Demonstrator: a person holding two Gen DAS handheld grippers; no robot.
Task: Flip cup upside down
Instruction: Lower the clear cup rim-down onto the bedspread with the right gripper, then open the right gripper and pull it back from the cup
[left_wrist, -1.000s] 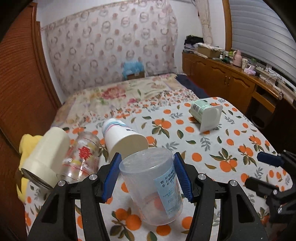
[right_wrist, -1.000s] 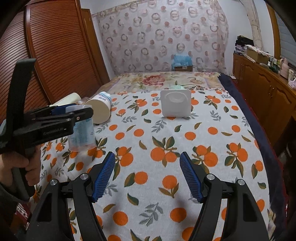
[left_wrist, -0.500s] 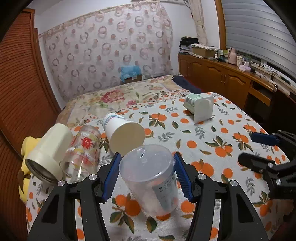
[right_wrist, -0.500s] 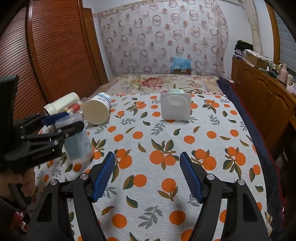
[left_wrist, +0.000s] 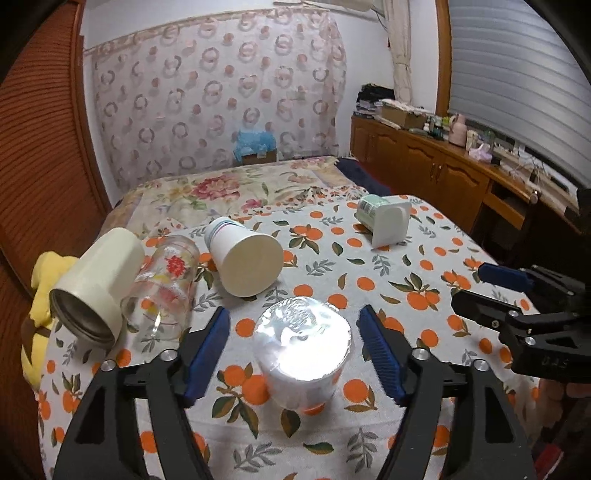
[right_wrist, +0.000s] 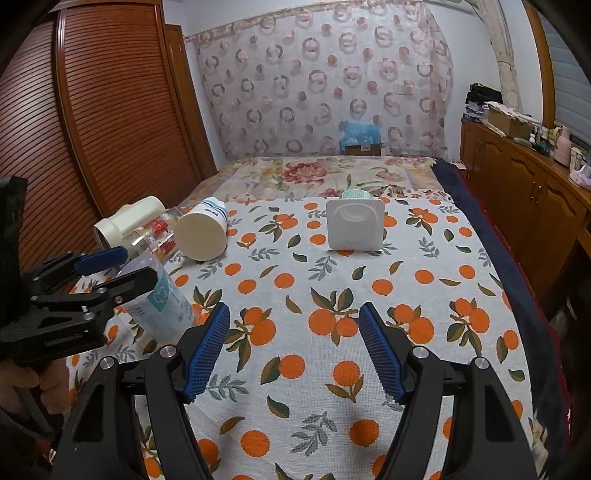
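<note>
The left gripper (left_wrist: 295, 354) has its 2 blue pads (left_wrist: 207, 354) spread wide, each clear of the clear plastic cup (left_wrist: 302, 360) that sits between them at lower centre of the left view. The cup stands on the orange-print cloth (left_wrist: 406, 266) with its closed base up and mouth down; in the right view, at the left edge, it leans a little toward the frame's centre (right_wrist: 162, 306). So the flip looks done and the release is in hand; the next move calls for backing the left gripper straight away without brushing the cup, since a nudge to a light, leaning cup could tip it. The right gripper (right_wrist: 293, 347) hangs open over bare cloth, holding nothing. Outward, at the left of the left view, a cream flask (left_wrist: 96, 280) lies on its side with its dark mouth toward the camera, nothing visible inside. Just beside it lies a printed glass (left_wrist: 162, 288), seemingly empty, then a paper cup (left_wrist: 243, 258) showing its flat end. A white tub (left_wrist: 388, 221) lies at upper right; its contents cannot be told.
</note>
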